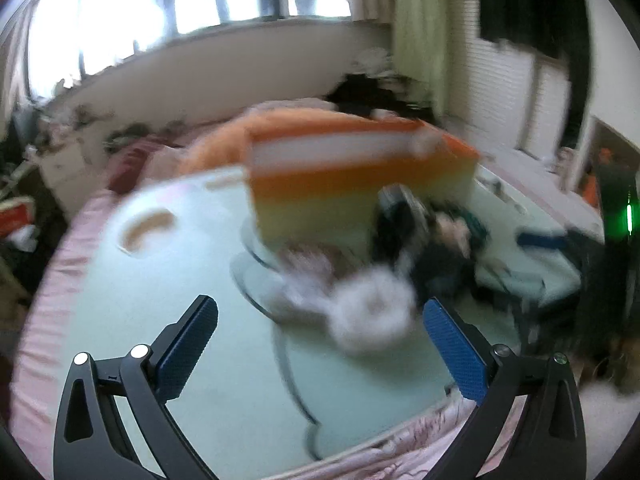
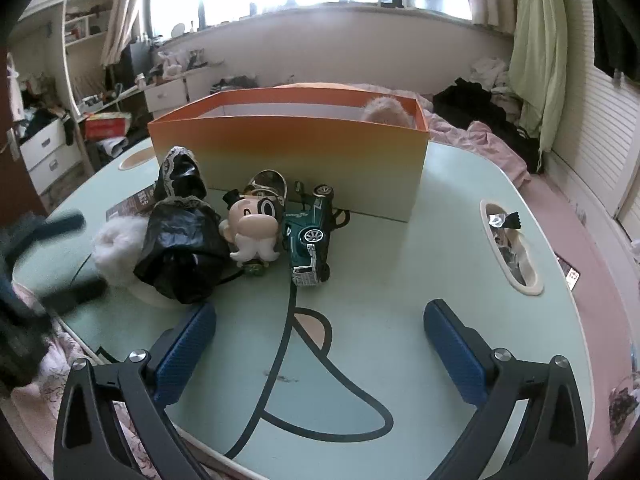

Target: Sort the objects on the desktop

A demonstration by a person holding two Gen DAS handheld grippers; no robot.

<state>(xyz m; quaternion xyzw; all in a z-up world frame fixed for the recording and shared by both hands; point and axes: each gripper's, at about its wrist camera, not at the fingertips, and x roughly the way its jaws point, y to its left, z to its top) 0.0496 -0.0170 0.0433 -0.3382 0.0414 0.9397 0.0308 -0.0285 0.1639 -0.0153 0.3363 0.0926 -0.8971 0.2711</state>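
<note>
Gaping right tongs [image 2: 320, 332] facing toy car [image 2: 310, 236].

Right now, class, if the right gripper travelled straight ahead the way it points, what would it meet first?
Probably the green toy car, lying on the pale green table just left of the centre line of the right gripper. The orange cardboard box stands behind it. Depth is uncertain through the fisheye.

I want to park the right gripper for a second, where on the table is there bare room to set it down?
Bare table lies right of the green toy car, between it, the orange box and the oval slot. The near strip by the right gripper is free too. Crowded: the left front of the box, with black bag, figurine and white fluff.
</note>
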